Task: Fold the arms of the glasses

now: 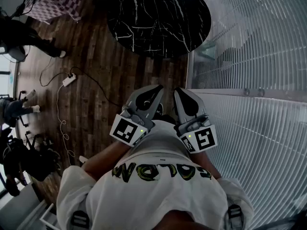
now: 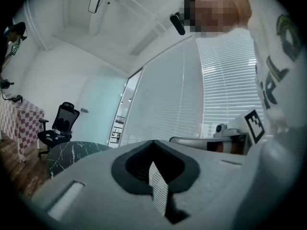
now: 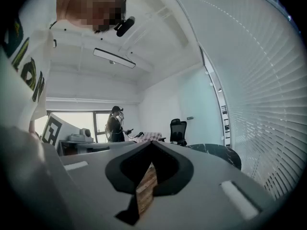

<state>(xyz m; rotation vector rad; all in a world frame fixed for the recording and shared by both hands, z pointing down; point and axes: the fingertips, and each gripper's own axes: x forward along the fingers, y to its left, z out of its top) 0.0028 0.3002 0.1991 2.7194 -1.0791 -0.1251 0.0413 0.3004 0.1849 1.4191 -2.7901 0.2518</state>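
Note:
No glasses show in any view. In the head view my left gripper and right gripper are held side by side close to my chest, over the wooden floor and pointing level at the round black marble table. Both are shut with nothing between the jaws. In the left gripper view the shut left gripper faces the table and a glass wall. The right gripper view shows the shut right gripper aimed into the room, with the table's edge at the right.
A wall of white blinds runs along the right. A power strip with cables lies on the floor at left, near a checkered table and dark gear. An office chair and a standing person are farther off.

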